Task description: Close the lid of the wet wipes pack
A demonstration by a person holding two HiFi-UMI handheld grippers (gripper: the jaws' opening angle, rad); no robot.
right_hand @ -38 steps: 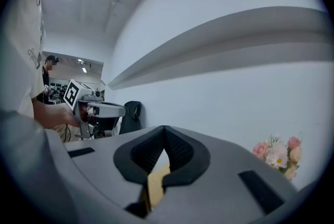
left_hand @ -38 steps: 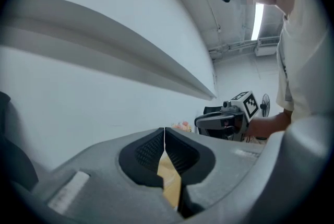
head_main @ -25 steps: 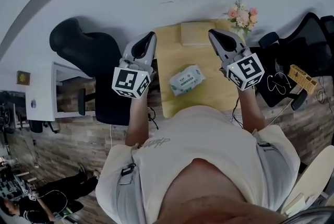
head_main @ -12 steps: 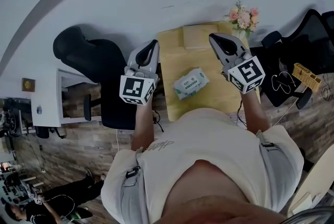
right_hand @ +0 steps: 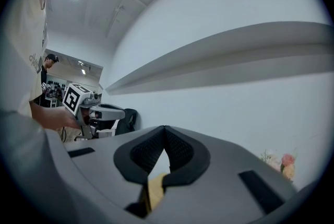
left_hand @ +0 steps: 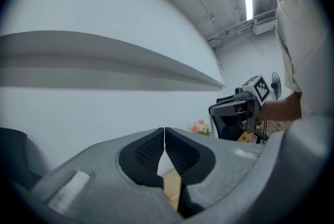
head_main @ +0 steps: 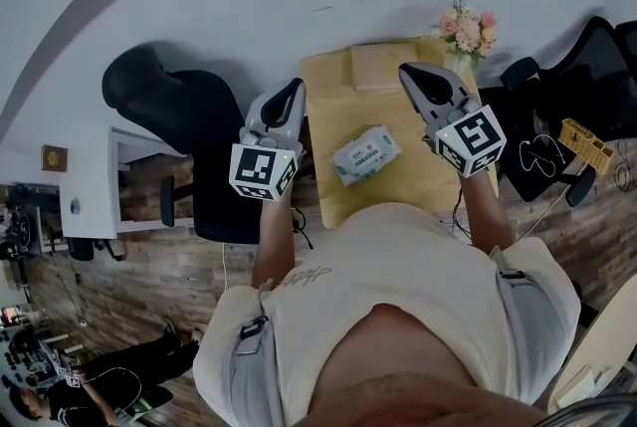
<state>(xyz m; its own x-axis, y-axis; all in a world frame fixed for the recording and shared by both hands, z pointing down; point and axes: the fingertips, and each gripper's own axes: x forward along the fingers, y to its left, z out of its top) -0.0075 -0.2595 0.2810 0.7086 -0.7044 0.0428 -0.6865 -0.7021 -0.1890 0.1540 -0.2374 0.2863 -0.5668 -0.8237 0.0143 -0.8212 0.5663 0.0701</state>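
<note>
The wet wipes pack [head_main: 366, 154], white with a green label, lies tilted near the middle of a small wooden table [head_main: 328, 97] in the head view; its lid is too small to judge. My left gripper [head_main: 292, 83] hovers over the table's left edge, left of the pack. My right gripper [head_main: 407, 71] hovers on the right, past the pack. Neither touches the pack. In the left gripper view the left gripper [left_hand: 164, 133] has its jaws meeting with nothing between them. In the right gripper view the right gripper [right_hand: 164, 131] is shut and empty too. The pack is hidden in both gripper views.
A tan pad [head_main: 383, 65] lies at the table's far edge, with a bunch of flowers [head_main: 463, 27] at the back right corner. A black office chair [head_main: 169, 97] stands left of the table, another black chair [head_main: 587, 77] right. A white wall rises beyond.
The head view has shifted a little, so everything sits slightly lower and to the right. Both grippers keep their places beside the pack, still shut.
</note>
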